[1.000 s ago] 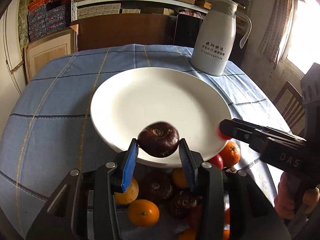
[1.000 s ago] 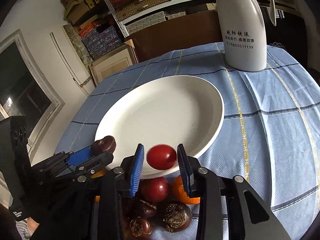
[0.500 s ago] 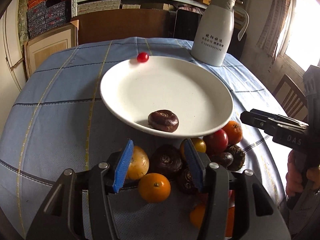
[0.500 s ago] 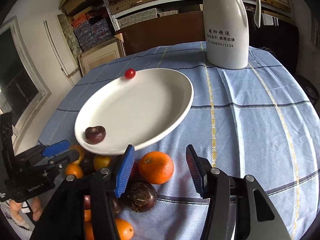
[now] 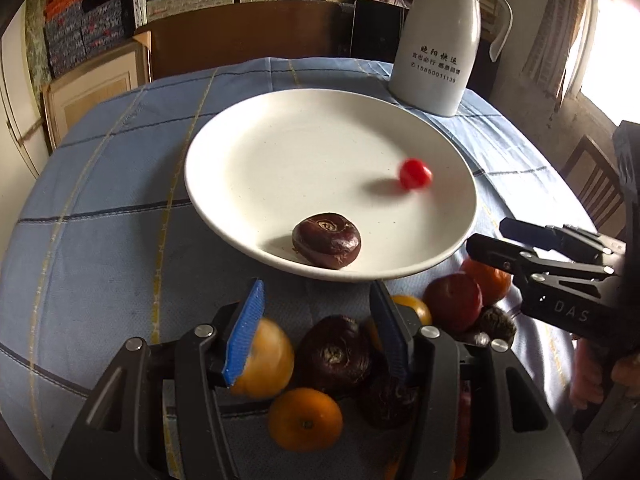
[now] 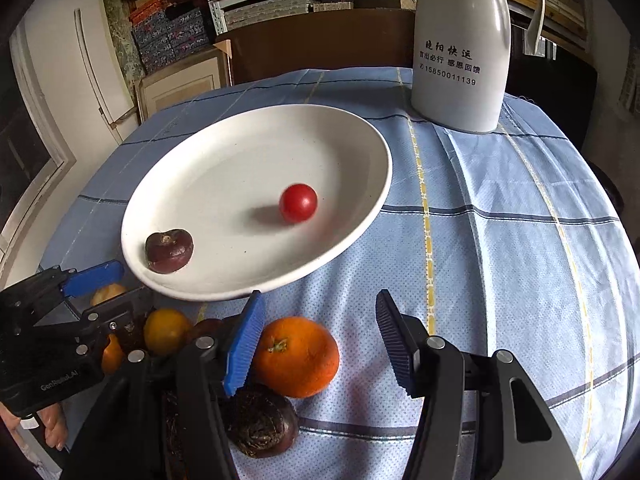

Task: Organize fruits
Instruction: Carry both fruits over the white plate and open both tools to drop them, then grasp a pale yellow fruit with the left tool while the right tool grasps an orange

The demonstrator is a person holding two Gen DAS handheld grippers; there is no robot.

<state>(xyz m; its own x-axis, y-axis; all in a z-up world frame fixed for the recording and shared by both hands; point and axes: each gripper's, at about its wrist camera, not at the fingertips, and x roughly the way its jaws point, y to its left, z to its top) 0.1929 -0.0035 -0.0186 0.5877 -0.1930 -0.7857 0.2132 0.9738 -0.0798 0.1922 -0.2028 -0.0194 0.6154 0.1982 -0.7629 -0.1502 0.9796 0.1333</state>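
Observation:
A white plate (image 5: 280, 152) (image 6: 224, 184) holds a dark brown chestnut-like fruit (image 5: 326, 240) (image 6: 169, 250) near its front rim and a small red tomato (image 5: 416, 174) (image 6: 298, 203), blurred as if rolling. My left gripper (image 5: 318, 324) is open and empty above a pile: a yellow fruit (image 5: 266, 356), a dark fruit (image 5: 336, 354), an orange (image 5: 306, 418). My right gripper (image 6: 318, 332) is open and empty over an orange (image 6: 296, 356) and a dark fruit (image 6: 260, 426). Each gripper shows in the other's view, the right (image 5: 520, 248) and the left (image 6: 88, 284).
A white thermos jug (image 5: 440, 40) (image 6: 460, 48) stands at the back right of the blue checked tablecloth (image 6: 500, 220). A red fruit (image 5: 454, 298) and another orange (image 5: 486, 278) lie under the right gripper. Shelves and a wooden chair (image 5: 592, 184) surround the table.
Both grippers let go of their fruit over the plate and pulled back above the pile. The tomato rolled to the plate's far rim and back toward the right side.

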